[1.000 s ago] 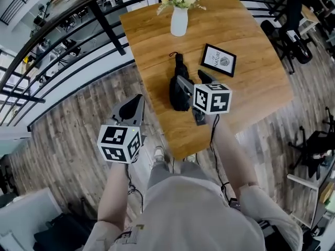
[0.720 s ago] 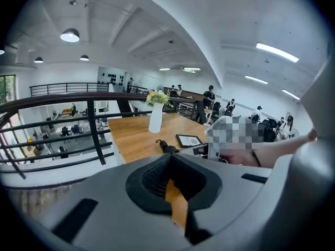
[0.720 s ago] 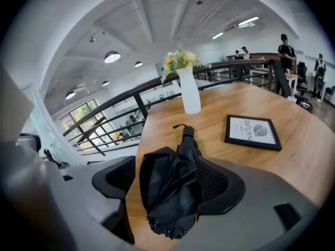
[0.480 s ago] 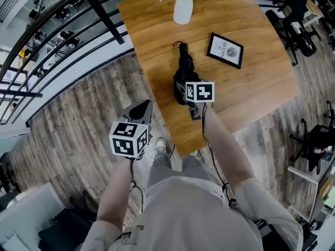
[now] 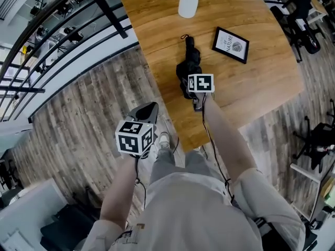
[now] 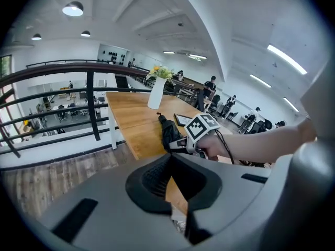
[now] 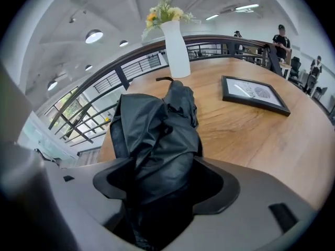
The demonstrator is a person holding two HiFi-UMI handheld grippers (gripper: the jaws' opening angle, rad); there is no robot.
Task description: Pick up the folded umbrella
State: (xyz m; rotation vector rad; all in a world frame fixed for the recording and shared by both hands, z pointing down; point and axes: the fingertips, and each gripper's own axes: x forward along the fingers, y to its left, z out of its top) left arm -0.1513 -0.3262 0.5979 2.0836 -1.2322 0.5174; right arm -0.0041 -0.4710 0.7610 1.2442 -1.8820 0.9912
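Black folded umbrella [image 5: 189, 61] lies on a wooden tabletop [image 5: 261, 82], white vase [image 5: 188, 1] beyond it, picture frame [image 5: 231, 45] to its right across bare wood. The right hand-held gripper [image 5: 191, 88] — short of it a moment ago — now straddles its near end, jaws spread, unclamped; the left hand-held gripper [image 5: 147, 110] hangs clenched, empty, off the tabletop's edge.

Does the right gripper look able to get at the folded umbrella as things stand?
Very likely yes. The right gripper is down at the wooden table, with the folded umbrella lying between its parted jaws, and nothing else stands in the way.
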